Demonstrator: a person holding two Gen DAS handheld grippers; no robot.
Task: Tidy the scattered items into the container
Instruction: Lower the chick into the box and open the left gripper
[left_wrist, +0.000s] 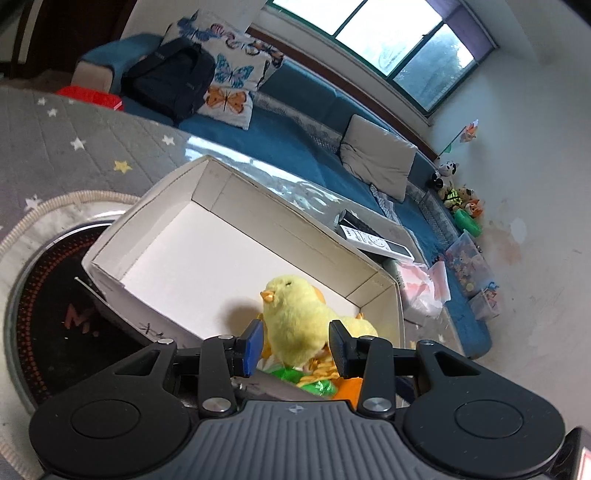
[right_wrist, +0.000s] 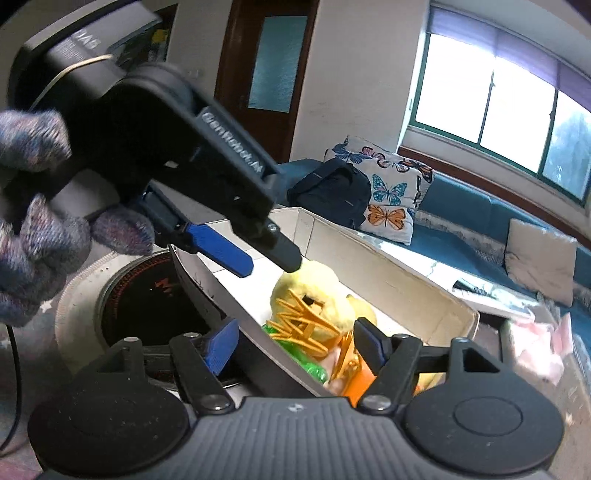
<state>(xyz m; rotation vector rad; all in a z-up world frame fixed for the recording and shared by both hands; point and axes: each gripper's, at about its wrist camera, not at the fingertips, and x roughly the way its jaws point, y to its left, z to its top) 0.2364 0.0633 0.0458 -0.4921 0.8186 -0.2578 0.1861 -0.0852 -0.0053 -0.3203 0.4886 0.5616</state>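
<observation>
Yellow plush chick (left_wrist: 295, 317) sat at the box's (left_wrist: 207, 173) near end, atop green and orange toys (right_wrist: 303, 332). Left gripper (left_wrist: 295, 343) and right gripper (right_wrist: 295, 345) both hung released, empty. Risk: withdrawing fingers might snag the fluff, tipping it out.

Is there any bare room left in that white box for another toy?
Yes. The box floor is bare from the yellow chick to the far end wall. The near end is crowded: chick, green and orange toys, with both claws there.
</observation>
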